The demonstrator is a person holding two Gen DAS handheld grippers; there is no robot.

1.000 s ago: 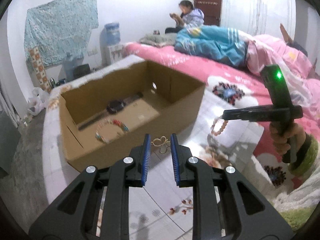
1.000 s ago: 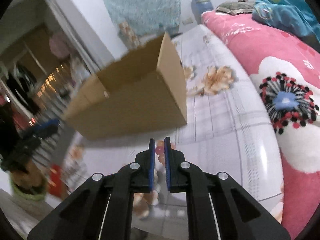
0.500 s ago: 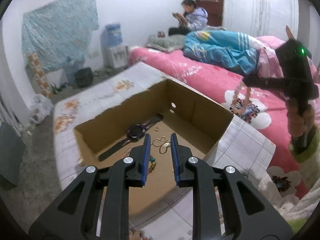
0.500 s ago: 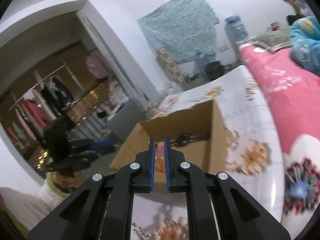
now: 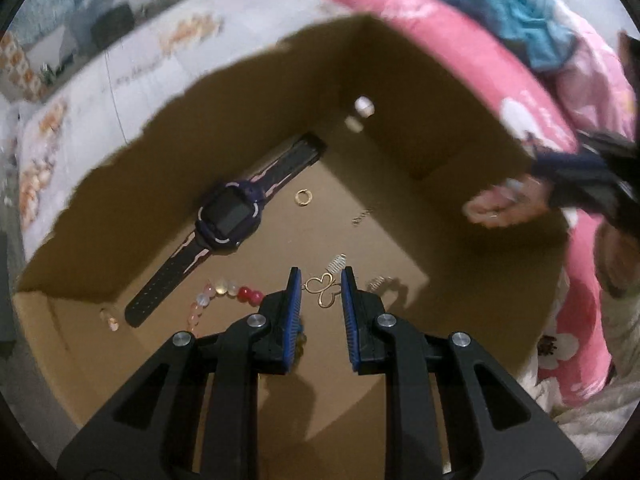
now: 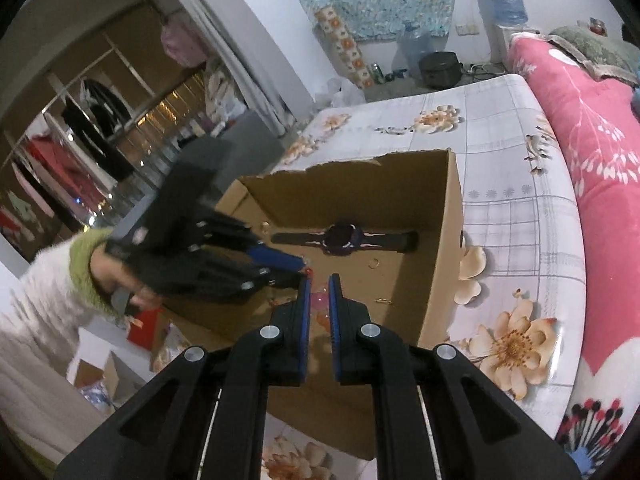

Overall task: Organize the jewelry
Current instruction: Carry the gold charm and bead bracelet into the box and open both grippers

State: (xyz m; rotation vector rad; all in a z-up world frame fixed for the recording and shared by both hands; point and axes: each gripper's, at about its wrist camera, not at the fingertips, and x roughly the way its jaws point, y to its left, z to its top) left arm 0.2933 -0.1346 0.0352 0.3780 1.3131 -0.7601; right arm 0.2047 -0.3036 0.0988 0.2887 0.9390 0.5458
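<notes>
The box [image 5: 120,360] sits open on the bed [image 6: 520,208], on its flowered sheet beside a pink quilt [image 6: 600,152]. In the left wrist view, going from the left across the box floor: a small pale bead [image 5: 113,323] near the left wall, then a dark watch [image 5: 228,218] lying flat and slantwise with its strap stretched out, and below it part of a bead bracelet [image 5: 224,294] of pale and red beads. A small gold ring [image 5: 303,197] lies just right of the watch face.

The left gripper [image 5: 320,296] points down into the box. Its blue pads are narrowly apart and clamp a gold butterfly-shaped piece [image 5: 323,290], which hangs between them above the box floor. Two small silvery springs [image 5: 337,263] lie beside the tips.

Further right, over the box's right wall, the right gripper [image 5: 536,184] reaches in with a pink bead bracelet [image 5: 496,208] dangling from it, blurred.

In the right wrist view, a hand [image 6: 116,276] in a white sleeve with a green cuff holds the left gripper [image 6: 298,270] at the left, its tips inside the box. The right gripper [image 6: 318,296] is closed tight on pink beads [image 6: 318,304] above the box's near side. The watch [image 6: 344,240] lies beyond.
</notes>
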